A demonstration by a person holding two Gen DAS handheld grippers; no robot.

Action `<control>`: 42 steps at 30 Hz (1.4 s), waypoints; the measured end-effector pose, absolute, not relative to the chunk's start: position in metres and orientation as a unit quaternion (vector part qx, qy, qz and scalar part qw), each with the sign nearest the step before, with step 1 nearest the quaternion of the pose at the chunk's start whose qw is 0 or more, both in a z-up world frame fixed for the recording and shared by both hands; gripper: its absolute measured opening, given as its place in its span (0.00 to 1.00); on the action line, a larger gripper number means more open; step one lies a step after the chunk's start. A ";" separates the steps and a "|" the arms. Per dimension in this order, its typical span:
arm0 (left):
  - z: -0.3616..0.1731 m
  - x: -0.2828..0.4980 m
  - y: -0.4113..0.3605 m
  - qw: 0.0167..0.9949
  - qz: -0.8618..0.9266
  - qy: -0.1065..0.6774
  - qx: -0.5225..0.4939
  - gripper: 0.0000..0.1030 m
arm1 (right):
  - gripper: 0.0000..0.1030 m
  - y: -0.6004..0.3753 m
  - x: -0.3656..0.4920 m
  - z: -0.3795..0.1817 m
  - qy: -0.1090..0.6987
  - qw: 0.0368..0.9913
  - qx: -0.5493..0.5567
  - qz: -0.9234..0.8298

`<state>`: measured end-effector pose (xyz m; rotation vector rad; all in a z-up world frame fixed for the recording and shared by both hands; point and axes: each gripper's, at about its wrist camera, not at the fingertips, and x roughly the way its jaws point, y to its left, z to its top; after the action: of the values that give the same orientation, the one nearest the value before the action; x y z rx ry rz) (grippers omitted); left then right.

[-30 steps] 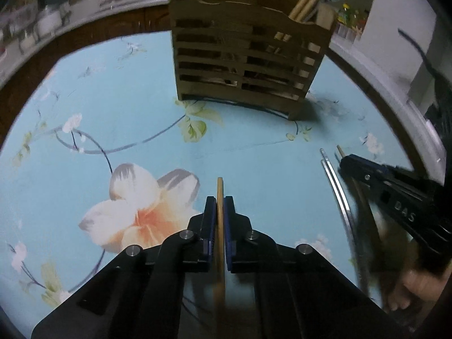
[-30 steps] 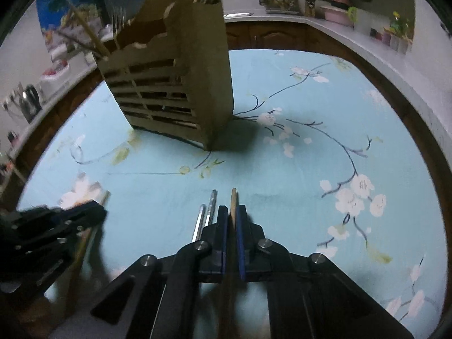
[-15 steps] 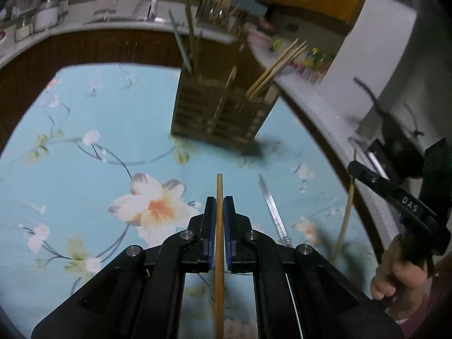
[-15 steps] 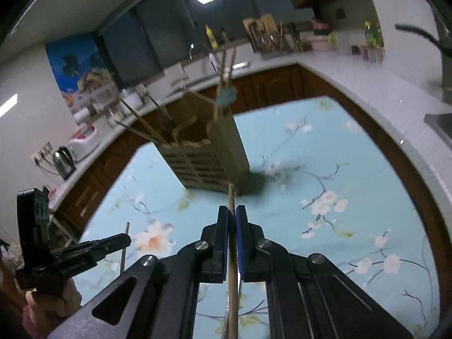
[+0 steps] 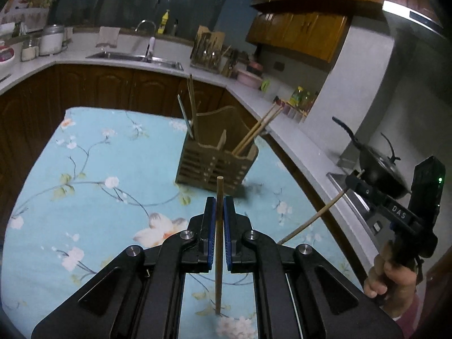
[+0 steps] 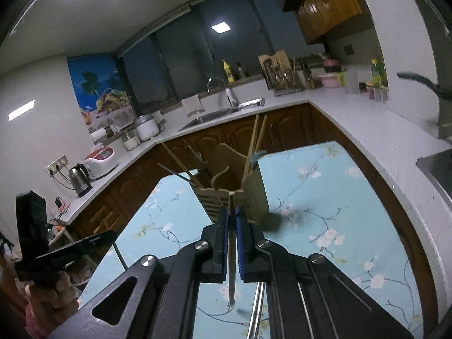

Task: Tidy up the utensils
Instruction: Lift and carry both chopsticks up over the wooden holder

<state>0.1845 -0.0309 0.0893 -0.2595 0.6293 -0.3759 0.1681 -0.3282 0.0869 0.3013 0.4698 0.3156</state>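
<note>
1. Left claw point(image 5: 219, 212) clamped on a wooden chopstick point(image 5: 218, 243) — blue pads pressed to either side, stick running straight between them with its blunt tip poking out past the pads.
2. Right claw point(image 6: 231, 217) clamped on a second wooden chopstick point(image 6: 231, 257), held the same way, tip just beyond the pads.
3. From the left wrist view, right claw point(image 5: 356, 180) seen at the right edge in a hand point(image 5: 391, 278), its chopstick point(image 5: 313, 219) slanting down and left from the fingers.
4. From the right wrist view, left claw point(image 6: 111, 236) seen low at the left edge, gripped by a hand point(image 6: 49, 302).
5. Both claws raised clear above the table point(image 5: 93, 169), which is covered in a light blue floral cloth.
6. Slatted wooden utensil holder point(image 5: 216, 165) upright on the cloth ahead of both claws — several chopsticks point(image 5: 258, 131) and a metal utensil point(image 5: 185, 118) leaning out of its compartments.
7. Metal chopsticks point(image 6: 255, 308) lying on the cloth under the right claw.
</note>
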 end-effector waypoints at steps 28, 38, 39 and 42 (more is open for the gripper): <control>0.152 0.227 -0.003 0.953 -0.164 0.212 -0.141 0.04 | 0.05 -0.321 0.212 0.116 0.198 0.958 0.146 0.149; 0.199 0.280 -0.006 0.965 -0.159 0.152 -0.145 0.04 | 0.05 -0.321 0.252 0.156 0.155 0.966 0.151 0.142; 0.203 0.284 -0.007 0.966 -0.158 0.148 -0.144 0.04 | 0.05 -0.323 0.257 0.161 0.149 0.967 0.152 0.139; 0.214 0.300 -0.013 0.970 -0.152 0.130 -0.137 0.04 | 0.05 -0.324 0.270 0.172 0.134 0.970 0.153 0.133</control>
<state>0.3001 -0.0129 0.2136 -0.2758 0.2620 -0.3067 0.2699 -0.3245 0.1723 0.3081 0.2709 0.2688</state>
